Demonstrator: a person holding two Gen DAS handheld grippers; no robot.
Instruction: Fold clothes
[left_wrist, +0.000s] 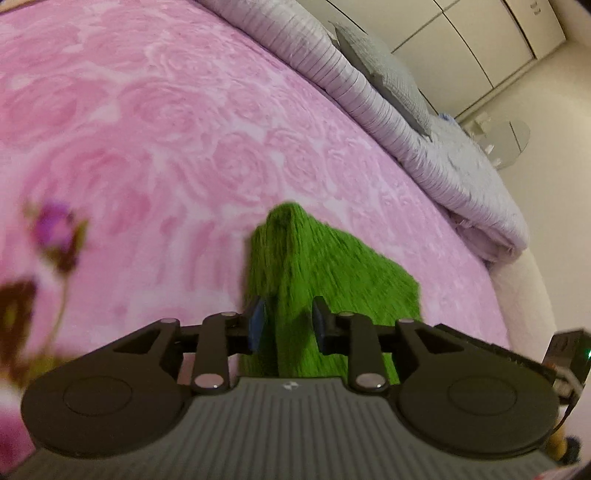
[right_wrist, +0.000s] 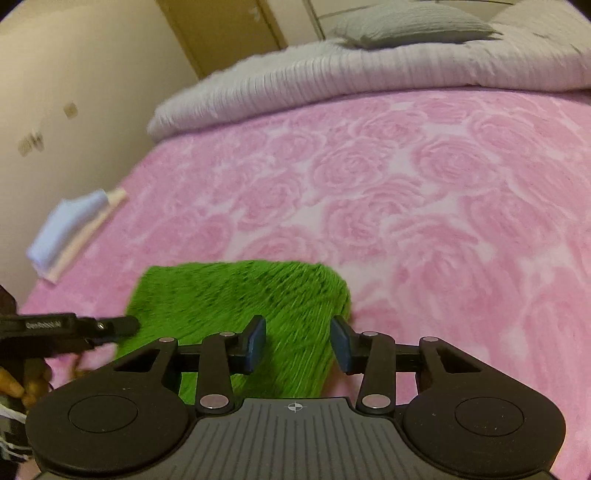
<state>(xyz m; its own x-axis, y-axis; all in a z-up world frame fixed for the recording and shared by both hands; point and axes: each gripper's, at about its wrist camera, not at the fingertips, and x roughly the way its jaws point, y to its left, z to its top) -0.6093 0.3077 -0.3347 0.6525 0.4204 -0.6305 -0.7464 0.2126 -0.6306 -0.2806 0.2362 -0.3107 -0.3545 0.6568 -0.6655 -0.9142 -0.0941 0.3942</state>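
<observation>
Gripping a raised fold of the green fuzzy garment (left_wrist: 325, 266), left gripper (left_wrist: 288, 325), jaws narrow and pinching the cloth between the blue pads (left_wrist: 256, 326). Hovering over the same garment (right_wrist: 236, 299) from the other side, right gripper (right_wrist: 298, 345), jaws partly open with green pile between them, contact not clear to tell. Lying on the pink rose-patterned bed cover (right_wrist: 424, 192), near its lower edge. Folded pale quilt (right_wrist: 332, 77) and grey pillow (right_wrist: 410, 24) at the bed's far end; folded white cloths (right_wrist: 70, 232) at the side edge.
</observation>
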